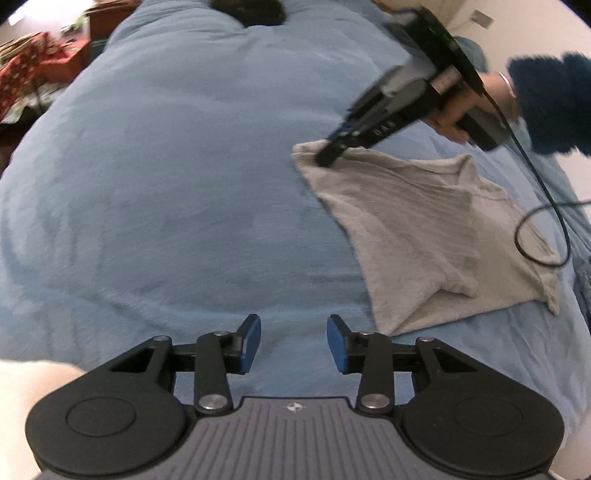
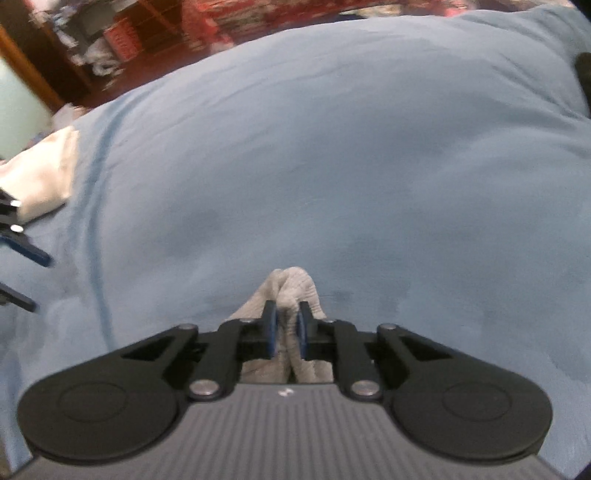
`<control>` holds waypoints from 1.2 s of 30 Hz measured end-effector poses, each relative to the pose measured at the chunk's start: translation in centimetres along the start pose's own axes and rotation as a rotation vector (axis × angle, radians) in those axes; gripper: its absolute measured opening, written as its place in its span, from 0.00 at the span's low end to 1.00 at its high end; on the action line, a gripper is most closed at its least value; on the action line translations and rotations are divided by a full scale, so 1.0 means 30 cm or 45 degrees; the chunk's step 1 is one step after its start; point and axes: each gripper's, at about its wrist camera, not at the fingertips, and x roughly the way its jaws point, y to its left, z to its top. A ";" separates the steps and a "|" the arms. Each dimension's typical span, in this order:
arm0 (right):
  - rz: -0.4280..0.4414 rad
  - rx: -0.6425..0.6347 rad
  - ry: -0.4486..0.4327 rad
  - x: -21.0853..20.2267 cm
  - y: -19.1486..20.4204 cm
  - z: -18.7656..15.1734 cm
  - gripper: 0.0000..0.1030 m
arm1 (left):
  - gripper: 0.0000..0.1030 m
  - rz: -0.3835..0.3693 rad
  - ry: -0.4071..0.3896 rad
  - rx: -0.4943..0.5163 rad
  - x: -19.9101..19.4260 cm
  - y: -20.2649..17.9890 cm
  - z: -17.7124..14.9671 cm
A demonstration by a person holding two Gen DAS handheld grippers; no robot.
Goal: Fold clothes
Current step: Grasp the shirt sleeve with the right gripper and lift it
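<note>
The right gripper [image 2: 284, 323] clamps a bunched corner of the grey knit garment [image 1: 424, 236] lying on the blue bedspread [image 1: 166, 184]. The left gripper [image 1: 293, 341] stands apart, empty. Risk: a one-sided pull may skew the fold.

You work over a bed with a blue cover [image 1: 166, 184]; beyond its edge you see dark wooden shelves [image 2: 122, 33] and red patterned fabric [image 1: 26, 70].

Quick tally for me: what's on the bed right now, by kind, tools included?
Grey knit garment: 1
White cloth at the bed's edge: 1
Handheld tools: 2, left tool open over the blue bedcover, right tool shut on a corner of the garment
Black cable looped over the garment: 1
Total: 5
</note>
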 end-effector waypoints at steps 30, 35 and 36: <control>0.251 0.141 0.103 0.041 -0.296 -0.007 0.26 | 0.38 0.035 0.179 0.103 0.271 -0.121 0.131; 0.254 0.142 0.117 0.043 -0.308 -0.008 0.27 | 0.38 0.073 0.259 0.162 0.305 -0.150 0.123; 0.254 0.141 0.118 0.048 -0.304 -0.005 0.29 | 0.38 0.074 0.276 0.169 0.311 -0.156 0.122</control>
